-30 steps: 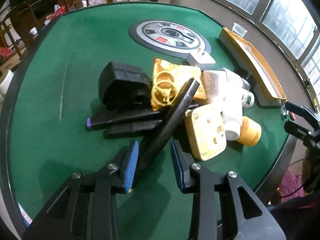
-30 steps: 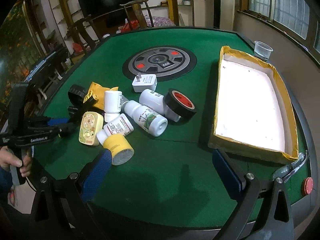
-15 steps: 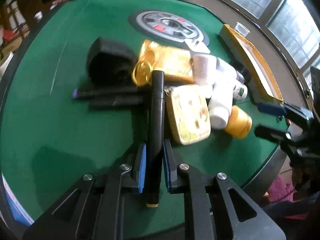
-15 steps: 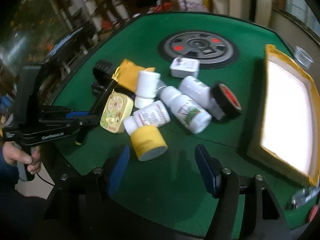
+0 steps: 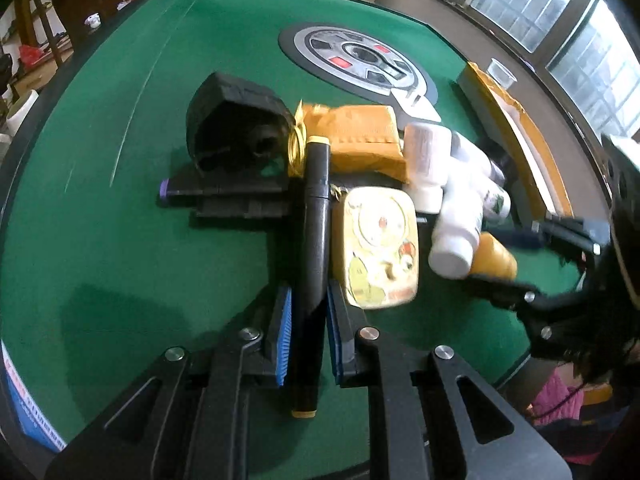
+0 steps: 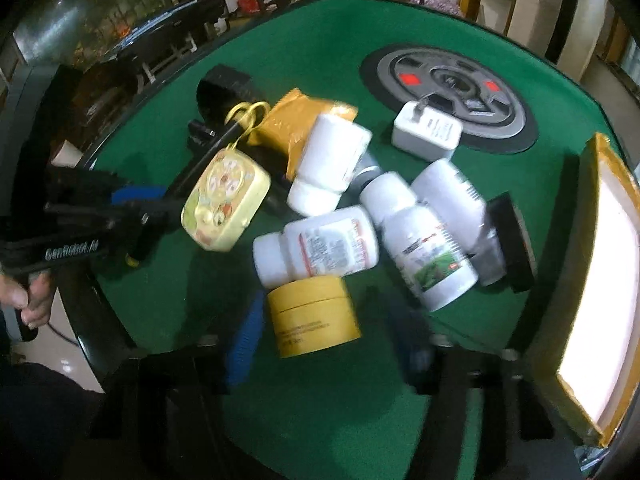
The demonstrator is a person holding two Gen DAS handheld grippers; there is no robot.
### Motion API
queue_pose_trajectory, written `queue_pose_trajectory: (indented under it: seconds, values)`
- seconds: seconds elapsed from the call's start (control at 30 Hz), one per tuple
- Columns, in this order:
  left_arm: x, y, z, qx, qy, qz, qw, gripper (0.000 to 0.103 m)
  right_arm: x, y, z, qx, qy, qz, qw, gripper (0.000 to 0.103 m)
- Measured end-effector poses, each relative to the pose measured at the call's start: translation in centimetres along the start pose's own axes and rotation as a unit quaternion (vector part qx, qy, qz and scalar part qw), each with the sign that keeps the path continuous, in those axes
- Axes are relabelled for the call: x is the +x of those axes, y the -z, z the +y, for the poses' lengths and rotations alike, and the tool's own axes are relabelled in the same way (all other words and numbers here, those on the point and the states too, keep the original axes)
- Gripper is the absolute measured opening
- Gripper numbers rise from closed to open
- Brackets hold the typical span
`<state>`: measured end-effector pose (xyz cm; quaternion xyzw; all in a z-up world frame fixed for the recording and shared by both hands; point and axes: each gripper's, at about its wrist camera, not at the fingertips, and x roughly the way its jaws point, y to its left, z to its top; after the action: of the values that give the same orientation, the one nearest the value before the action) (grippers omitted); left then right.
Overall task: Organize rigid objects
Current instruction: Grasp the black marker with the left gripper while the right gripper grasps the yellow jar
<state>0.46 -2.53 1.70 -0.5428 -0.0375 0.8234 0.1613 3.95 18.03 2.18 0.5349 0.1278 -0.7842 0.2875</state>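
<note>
My left gripper (image 5: 308, 308) is shut on a black marker (image 5: 316, 220), which runs straight out between the blue pads over the pile. It also shows at the left of the right wrist view as the left gripper (image 6: 132, 208). A yellow jar (image 6: 314, 316) lies on its side between the fingers of my right gripper (image 6: 328, 336). Those jaws are closing, with a gap still showing on the jar's right. Beside the jar are a yellow tin (image 6: 226, 204) and white bottles (image 6: 320, 246), (image 6: 424, 240), (image 6: 332, 164).
An orange packet (image 6: 300, 120), a black case (image 5: 236, 120), a white charger (image 6: 426, 132) and a black tape roll (image 6: 512, 236) lie on the green table (image 5: 120, 240). An orange-rimmed white tray (image 6: 600, 160) stands at the right. A round grey disc (image 6: 448, 80) marks the centre.
My left gripper has closed on the black marker, which now lies straight between the pads. The right gripper has come in low over the pile and narrowed around the yellow jar.
</note>
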Motion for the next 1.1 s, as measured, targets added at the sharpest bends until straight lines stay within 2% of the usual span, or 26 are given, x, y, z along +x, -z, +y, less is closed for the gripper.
queue_pose_trajectory:
  seconds: [0.33, 0.5, 0.67, 0.83, 1.1]
  values:
    - [0.1, -0.8, 0.2, -0.011, 0.007, -0.014, 0.9998, 0.013, -1.1, 1.5, -0.7, 0.057, -0.019, -0.017, 0.998, 0.038]
    - [-1.7, 0.4, 1.0, -0.038, 0.028, -0.019, 0.9987, 0.012, -2.1, 2.0, -1.3, 0.083, -0.031, -0.029, 0.996, 0.038]
    - [-3.3, 0.1, 0.7, -0.040, 0.027, -0.033, 0.9983, 0.012, -2.9, 1.8, -1.9, 0.097, -0.033, -0.043, 0.994, 0.038]
    - [-4.5, -1.1, -1.2, -0.020, 0.035, -0.051, 0.9979, 0.012, -3.7, 1.5, -2.1, 0.104, -0.035, -0.059, 0.992, 0.038]
    - [-4.4, -3.5, -5.1, 0.030, 0.055, -0.054, 0.9965, 0.012, -6.3, 2.1, -3.6, 0.126, -0.014, -0.085, 0.988, 0.038]
